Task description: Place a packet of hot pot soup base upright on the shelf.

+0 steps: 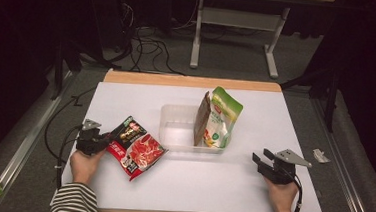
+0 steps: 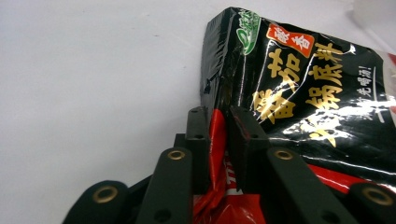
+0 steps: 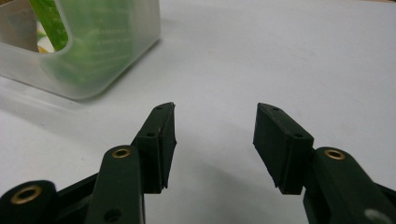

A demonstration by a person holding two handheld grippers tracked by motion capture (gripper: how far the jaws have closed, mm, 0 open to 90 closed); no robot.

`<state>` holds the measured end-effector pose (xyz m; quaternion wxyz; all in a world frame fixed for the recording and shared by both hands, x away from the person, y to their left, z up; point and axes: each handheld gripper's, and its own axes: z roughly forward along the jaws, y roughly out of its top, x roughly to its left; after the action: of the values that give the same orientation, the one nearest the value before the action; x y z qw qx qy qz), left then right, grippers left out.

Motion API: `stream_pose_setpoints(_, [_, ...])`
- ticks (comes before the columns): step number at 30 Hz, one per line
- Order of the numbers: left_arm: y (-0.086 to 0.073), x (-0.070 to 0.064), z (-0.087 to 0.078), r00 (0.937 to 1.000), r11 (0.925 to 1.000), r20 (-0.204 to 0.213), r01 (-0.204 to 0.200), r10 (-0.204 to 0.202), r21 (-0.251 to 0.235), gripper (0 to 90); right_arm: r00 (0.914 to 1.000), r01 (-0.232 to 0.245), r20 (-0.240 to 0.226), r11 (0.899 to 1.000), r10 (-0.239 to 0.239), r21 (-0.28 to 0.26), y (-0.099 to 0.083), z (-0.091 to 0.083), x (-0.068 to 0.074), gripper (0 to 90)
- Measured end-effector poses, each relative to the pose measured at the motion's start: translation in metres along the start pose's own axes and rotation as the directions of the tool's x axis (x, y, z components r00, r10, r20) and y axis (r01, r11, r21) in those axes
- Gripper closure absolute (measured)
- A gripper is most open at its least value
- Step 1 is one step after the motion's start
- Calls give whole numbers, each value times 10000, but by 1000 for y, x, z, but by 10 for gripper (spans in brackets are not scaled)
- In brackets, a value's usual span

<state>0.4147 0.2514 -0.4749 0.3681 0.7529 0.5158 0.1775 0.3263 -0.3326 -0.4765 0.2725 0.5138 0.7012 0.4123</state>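
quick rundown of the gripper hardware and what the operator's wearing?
Both grippers, left gripper and right gripper, are black with two flat-padded jaws, brass-coloured rivets at the linkage joints, a grey three-cornered plate on top and a trailing black cable. The person's left sleeve is black-and-white striped.

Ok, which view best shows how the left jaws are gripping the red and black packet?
The left gripper view: the left gripper has its jaws pinching the edge of the red and black packet. The high view shows the whole packet at that gripper, but the grip is too small to judge.
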Motion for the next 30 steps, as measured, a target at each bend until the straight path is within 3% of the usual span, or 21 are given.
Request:
stream_pose_setpoints(2, [0,1,0,9999,9999,107,106,-105,-46,816,10000,30,-8,10000,-30,-7,0,0,0,489])
stream_pose_setpoints(8, [0,-1,-6,9999,9999,45,-130,131,-107,865,10000,43,14,10000,-43,-40,0,0,-1,488])
stream_pose_setpoints(17, [-6,-1,-27,9990,9993,454,-30,47,-383,885,9999,101,-34,9999,-102,-139,0,0,-1,483])
stream_pose_setpoints(24, [-4,-6,-51,9957,9940,904,317,-222,-1044,889,10000,9,16,10000,-9,-66,0,-1,0,483])
stream_pose_setpoints(30, [3,-21,-74,9946,9867,1034,283,-118,-1598,891,10000,25,13,10000,-25,-56,0,-1,0,483])
